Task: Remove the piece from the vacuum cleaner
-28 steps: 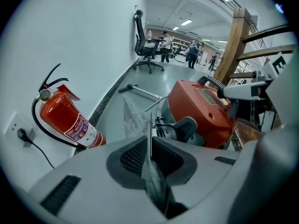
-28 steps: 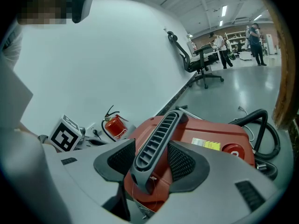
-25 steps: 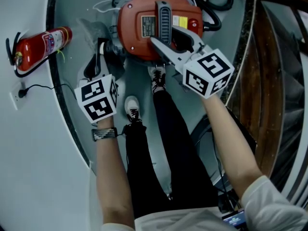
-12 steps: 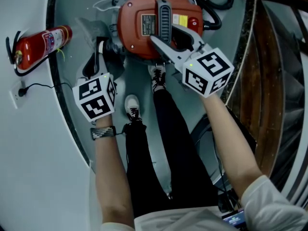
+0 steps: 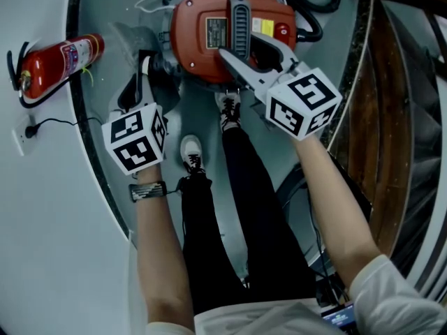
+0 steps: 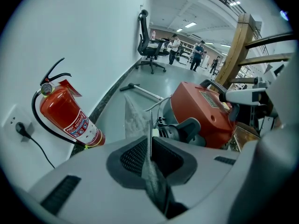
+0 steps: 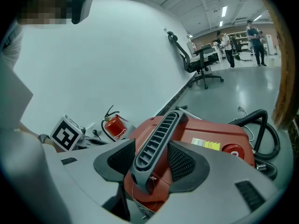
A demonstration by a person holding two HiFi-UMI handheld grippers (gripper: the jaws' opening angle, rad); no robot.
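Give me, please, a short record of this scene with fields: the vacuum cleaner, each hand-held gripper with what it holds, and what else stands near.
vacuum cleaner: red body, on the floor in front of the person's feet
left hand-held gripper: shut on the thin grey piece at the vacuum cleaner's side
right hand-held gripper: shut on the grey ribbed handle on top
piece detached: cannot tell
nearby: red fire extinguisher by the wall

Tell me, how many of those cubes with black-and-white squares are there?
2. One cube rides on the left gripper, nearer the fire extinguisher; the other on the right gripper, at the red vacuum cleaner.
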